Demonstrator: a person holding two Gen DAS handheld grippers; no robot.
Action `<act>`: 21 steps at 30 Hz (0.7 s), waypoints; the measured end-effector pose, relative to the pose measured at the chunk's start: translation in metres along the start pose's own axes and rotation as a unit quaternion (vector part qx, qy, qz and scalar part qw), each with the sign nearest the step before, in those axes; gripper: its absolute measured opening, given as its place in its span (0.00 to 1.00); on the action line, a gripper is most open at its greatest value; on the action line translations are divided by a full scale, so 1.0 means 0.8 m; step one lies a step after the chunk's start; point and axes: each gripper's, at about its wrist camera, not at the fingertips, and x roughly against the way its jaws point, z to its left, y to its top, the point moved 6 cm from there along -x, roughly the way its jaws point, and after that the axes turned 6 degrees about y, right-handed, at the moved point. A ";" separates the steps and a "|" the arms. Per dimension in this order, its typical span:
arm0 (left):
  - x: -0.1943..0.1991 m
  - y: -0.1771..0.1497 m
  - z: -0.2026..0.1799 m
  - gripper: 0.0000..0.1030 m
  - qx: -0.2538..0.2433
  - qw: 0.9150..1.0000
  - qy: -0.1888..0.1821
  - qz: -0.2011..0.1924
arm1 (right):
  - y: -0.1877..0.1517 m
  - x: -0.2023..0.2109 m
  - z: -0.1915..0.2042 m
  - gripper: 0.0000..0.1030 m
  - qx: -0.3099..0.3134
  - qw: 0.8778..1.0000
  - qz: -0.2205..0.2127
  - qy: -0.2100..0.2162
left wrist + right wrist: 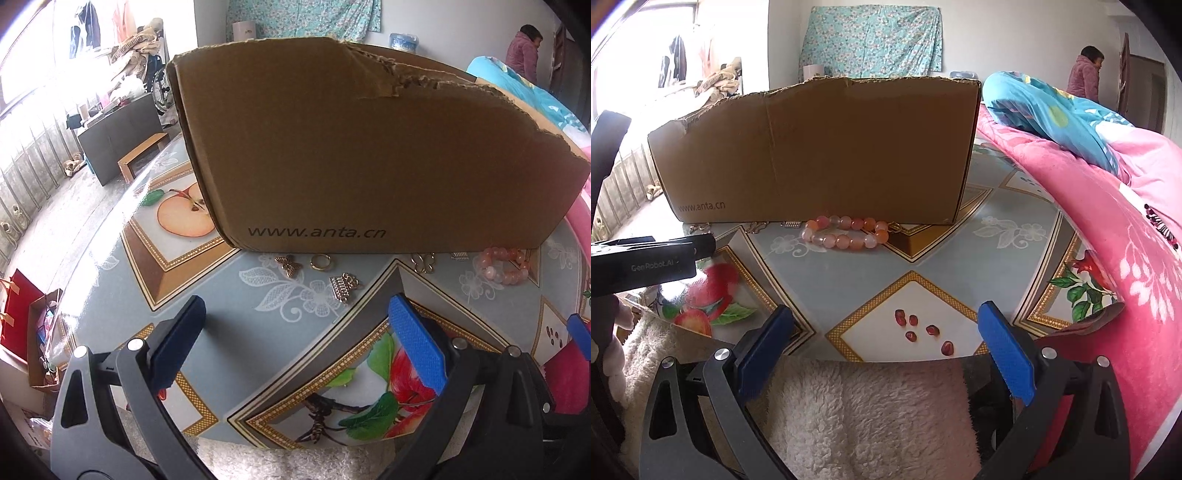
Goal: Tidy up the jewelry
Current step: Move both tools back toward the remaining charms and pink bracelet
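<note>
Jewelry laid in a loose row along the foot of the torn cardboard box (pixel 369 147), close against its near wall, presumably staged there for sorting into it. From the left: a bronze butterfly charm (pixel 288 264), a gold ring (pixel 320 262) just beside it, a silver comb-shaped charm (pixel 344 287) set nearer the camera, an outline butterfly pendant (pixel 424 261), a small silver spring-like clip (pixel 459 255), then a pink and orange bead bracelet (pixel 503 265) at the right end, lying flat and touching the box base. Left gripper (pixel 295 343) released, blue pads spread wide, nothing between them, poised low over the fruit-printed table (pixel 221 280) short of the charms. Right gripper (pixel 886 343) likewise spread and empty, aimed toward the bracelet, well back from it. Tall box wall between the pieces and the interior, so a lift over the ragged rim probably needed. Pink quilt (pixel 1126 240) crowding the table's right side; fleecy garment at the near edge.
</note>
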 end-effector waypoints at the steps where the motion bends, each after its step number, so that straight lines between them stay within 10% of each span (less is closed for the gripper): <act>1: 0.000 -0.001 -0.002 0.93 0.000 1.000 -0.002 -0.003 | 0.000 0.000 0.000 0.94 -0.002 1.000 0.001 0.001; 21: 0.000 -0.007 0.004 0.93 -0.039 0.997 -0.044 -0.041 | 0.005 0.010 -0.002 0.94 -0.075 0.996 -0.004 0.057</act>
